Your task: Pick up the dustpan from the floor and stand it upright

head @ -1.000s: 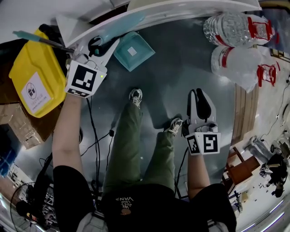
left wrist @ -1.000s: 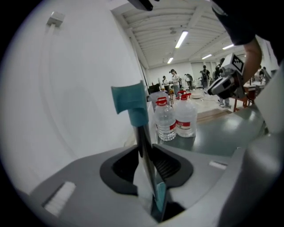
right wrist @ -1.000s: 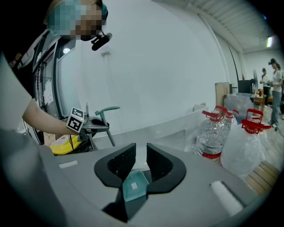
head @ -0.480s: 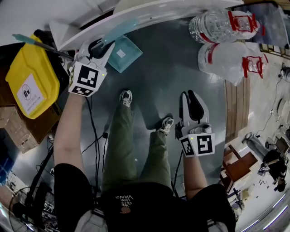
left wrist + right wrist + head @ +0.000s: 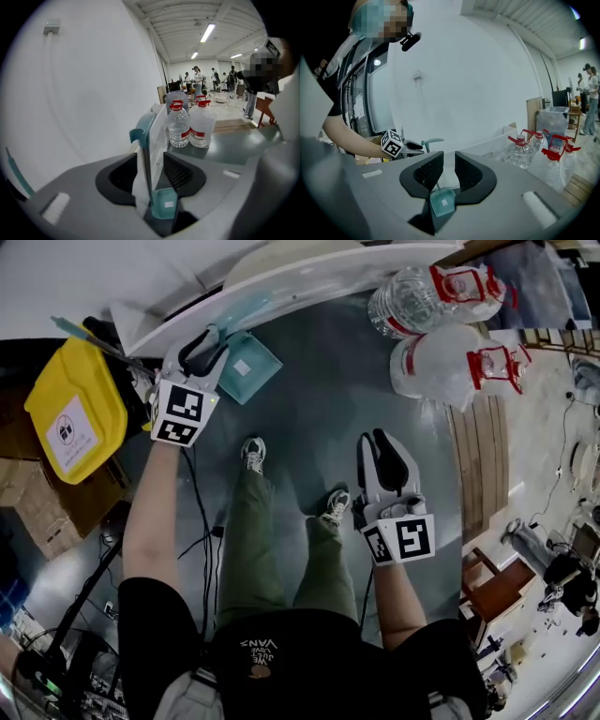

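The dustpan (image 5: 246, 367) sits on the grey floor with its teal pan low and its long handle (image 5: 143, 154) rising from it, close along the white board (image 5: 309, 268) behind. In the left gripper view the handle stands upright in the gap of the left tongs (image 5: 200, 341), pan at the bottom, hooked end on top. These tongs are spread, one pad on each side of the handle and neither touching it as far as I can tell, so they bracket it without gripping.

The right tongs (image 5: 382, 454) are well off to the right of the dustpan, over bare floor beside the person's shoes (image 5: 253, 452). They are parted a little and hold nothing; the dustpan shows only far off through their gap. The left hand is the nearer by a long way.

What the coming move seems to turn on is the handle's long axis. It already runs through the left tongs' opening, so closing squarely across it should be enough for a hold. After that the pan would need to pivot or settle on its edge.

Around the dustpan:
- A yellow bin (image 5: 73, 409) lies to its left, beyond the left tongs.
- Large water bottles (image 5: 422, 296) with red caps stand to its right, well apart.
- Black cables (image 5: 200, 521) trail over the floor on the person's side of it.

The white board is the closest obstacle, and I judge it could catch the handle's hooked end if it swings that way.
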Available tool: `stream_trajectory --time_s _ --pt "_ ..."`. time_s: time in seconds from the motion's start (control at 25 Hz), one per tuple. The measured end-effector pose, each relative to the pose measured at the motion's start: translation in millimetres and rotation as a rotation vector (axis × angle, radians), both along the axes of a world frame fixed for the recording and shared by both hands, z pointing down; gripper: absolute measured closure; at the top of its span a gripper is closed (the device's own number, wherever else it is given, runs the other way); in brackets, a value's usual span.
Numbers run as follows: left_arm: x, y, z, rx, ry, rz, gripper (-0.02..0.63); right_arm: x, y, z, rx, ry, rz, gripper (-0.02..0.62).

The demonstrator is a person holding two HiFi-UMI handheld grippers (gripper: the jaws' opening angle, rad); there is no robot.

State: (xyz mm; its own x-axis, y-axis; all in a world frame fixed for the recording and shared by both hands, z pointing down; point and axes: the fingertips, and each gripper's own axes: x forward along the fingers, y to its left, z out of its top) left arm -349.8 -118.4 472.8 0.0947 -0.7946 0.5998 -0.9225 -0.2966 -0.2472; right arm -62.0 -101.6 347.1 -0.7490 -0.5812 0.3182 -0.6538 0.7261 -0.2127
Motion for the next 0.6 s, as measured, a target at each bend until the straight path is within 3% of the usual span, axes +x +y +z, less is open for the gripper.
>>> stream_trajectory --time_s 0.24,0.6 --pt "25.2 41.0 -65.7 0.049 0.027 -0.096 0.419 15.3 19.9 -56.9 0.013 -0.044 -0.062 0.518" --pt "69.0 97.1 -185.2 0.208 0.083 -0.206 0.420 40.3 48.8 -132.4 0.085 -0.062 -0.157 0.517"
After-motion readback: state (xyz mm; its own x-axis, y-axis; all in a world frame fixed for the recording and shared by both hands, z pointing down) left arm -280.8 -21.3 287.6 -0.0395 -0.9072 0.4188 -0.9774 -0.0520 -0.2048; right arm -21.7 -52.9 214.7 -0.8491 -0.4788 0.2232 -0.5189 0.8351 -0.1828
